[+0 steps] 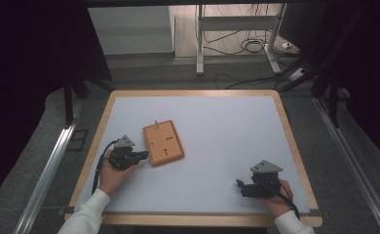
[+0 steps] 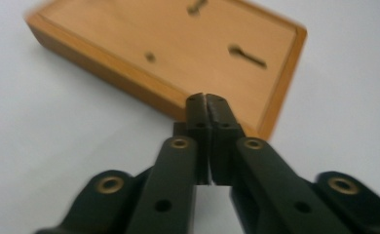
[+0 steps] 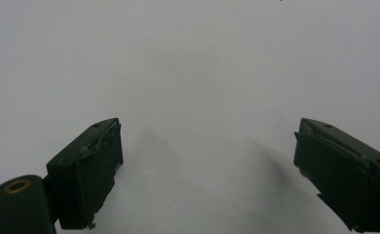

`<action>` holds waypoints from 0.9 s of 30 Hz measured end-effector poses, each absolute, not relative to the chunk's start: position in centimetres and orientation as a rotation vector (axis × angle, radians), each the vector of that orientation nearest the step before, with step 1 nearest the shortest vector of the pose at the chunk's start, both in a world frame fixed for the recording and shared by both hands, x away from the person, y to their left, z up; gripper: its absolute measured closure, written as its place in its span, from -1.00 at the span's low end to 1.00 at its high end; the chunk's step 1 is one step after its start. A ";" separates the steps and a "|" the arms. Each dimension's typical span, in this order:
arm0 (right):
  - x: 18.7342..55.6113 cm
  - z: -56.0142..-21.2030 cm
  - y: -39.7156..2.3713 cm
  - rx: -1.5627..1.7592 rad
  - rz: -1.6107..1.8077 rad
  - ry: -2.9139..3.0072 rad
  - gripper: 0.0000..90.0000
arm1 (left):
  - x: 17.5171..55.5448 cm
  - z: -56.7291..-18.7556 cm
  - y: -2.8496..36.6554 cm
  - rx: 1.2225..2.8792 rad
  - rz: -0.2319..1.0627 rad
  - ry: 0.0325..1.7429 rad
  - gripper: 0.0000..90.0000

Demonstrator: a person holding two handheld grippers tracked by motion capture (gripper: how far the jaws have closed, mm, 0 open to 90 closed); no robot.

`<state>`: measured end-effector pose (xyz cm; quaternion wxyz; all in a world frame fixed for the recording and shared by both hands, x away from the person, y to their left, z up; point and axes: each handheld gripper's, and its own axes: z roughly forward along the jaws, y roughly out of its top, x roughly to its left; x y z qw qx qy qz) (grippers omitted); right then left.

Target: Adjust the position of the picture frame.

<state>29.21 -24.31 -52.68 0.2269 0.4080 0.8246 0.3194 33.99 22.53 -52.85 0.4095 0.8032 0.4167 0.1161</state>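
A flat wooden board (image 1: 163, 143) with a raised rim, slots and small holes lies left of the middle of the white table (image 1: 217, 126). A short peg sticks up at its far edge. My left gripper (image 1: 143, 155) rests at the board's near left corner, its jaws pressed together with nothing between them. In the left gripper view the closed tips (image 2: 207, 100) sit just in front of the board's (image 2: 178, 53) near corner. My right gripper (image 1: 239, 185) lies near the table's front right and points left. Its jaws (image 3: 207, 141) stand wide apart over bare white surface.
The table has a wooden rim (image 1: 193, 92). Beyond it stand a metal frame (image 1: 200, 44) and loose cables (image 1: 246, 46) on the floor. Metal rails (image 1: 47, 165) run along both sides. A white sleeve (image 1: 88, 214) enters at the bottom left.
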 end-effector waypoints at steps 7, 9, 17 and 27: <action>29.2 -52.7 -24.1 1.125 0.879 2.277 -0.77 | 38.2 -51.6 21.7 2.002 0.458 1.021 0.01; 29.2 -52.7 -24.1 1.124 0.879 2.277 -0.77 | 39.6 -51.6 21.5 1.987 0.453 1.009 -0.07; 29.3 -52.8 -24.2 1.124 0.881 2.276 -0.77 | 43.9 -52.0 21.0 1.984 0.438 1.022 -0.07; 29.2 -52.8 -24.2 1.119 0.881 2.278 -0.77 | 46.2 -52.7 20.3 2.027 0.409 1.004 0.61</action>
